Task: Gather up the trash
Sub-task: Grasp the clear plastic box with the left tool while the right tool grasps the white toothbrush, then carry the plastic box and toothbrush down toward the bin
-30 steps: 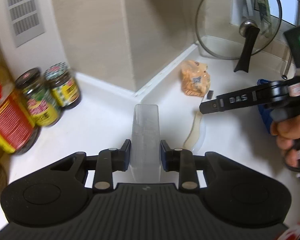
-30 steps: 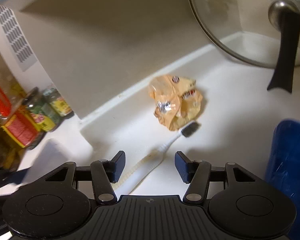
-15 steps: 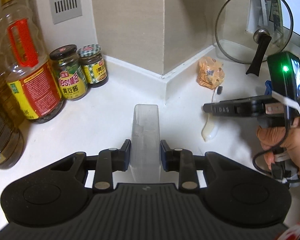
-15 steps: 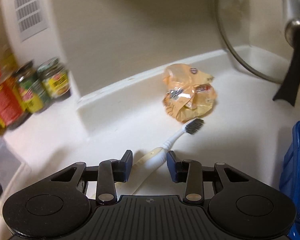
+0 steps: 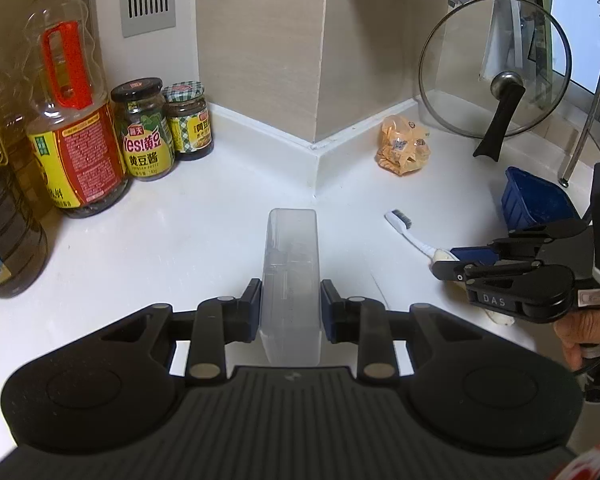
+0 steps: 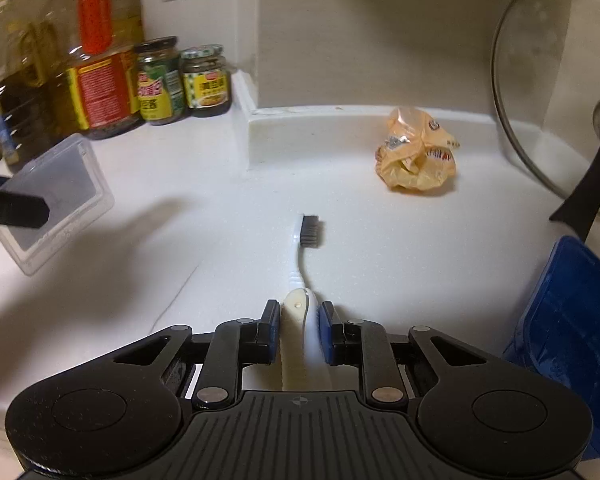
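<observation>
Your right gripper (image 6: 299, 334) has just been closing on the toothbrush (image 6: 300, 312) handle — bristles pointing away, toward the crumpled wrapper (image 6: 416, 160).

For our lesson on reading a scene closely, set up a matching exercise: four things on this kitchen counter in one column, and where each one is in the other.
1 toothbrush
2 clear plastic box
3 orange wrapper
4 glass lid

a leaning against the wall
b gripped in the left gripper
c lying loose near the corner
d handle between the right gripper pads

Pairs: 1-d, 2-b, 3-c, 4-a
</observation>
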Demonstrator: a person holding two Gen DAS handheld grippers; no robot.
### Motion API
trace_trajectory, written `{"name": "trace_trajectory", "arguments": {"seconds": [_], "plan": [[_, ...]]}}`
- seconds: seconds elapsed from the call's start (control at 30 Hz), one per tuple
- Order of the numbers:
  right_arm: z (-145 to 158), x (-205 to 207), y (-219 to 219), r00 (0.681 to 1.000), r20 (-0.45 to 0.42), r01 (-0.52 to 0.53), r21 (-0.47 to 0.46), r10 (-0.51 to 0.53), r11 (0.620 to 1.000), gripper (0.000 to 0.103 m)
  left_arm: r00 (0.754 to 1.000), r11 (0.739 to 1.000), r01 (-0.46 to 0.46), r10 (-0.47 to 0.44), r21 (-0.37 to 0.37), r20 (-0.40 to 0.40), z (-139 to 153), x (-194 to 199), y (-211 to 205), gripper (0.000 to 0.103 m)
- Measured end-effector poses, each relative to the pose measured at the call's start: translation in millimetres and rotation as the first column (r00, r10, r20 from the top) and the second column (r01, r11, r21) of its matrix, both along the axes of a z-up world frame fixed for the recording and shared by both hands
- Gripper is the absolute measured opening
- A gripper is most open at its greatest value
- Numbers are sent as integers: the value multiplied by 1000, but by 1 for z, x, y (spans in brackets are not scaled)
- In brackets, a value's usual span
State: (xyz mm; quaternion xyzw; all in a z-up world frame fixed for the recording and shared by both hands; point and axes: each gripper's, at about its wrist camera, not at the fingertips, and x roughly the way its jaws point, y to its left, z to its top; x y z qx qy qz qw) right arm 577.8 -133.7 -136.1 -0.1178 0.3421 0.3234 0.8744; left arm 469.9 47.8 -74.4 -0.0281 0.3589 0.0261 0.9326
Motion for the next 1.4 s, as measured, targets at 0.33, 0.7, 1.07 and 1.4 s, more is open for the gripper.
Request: {"name": "trace_trajectory", "arguments": {"seconds": [0.33,0.7,1.07,1.4], "plan": [[0,5,1,1000,-5,-14,15,14,1000,21,1000,1000,-14,13,-26,-10,-6,-13,-9,27],[8,-8,-12,1000,-9,4,61,-4,998,20,999,999,-30,29,-30,-33,-8,-20,-17,27],[23,-26,-28,999,-14,40,106,-39,994,20,999,999,-26,24,-40,-28,-3,-38,-25,27],[50,-73,-38,999,-15,48,160,-46,986,20,1000,998,-17,17,-53,5,8,-71,-32,27]]}}
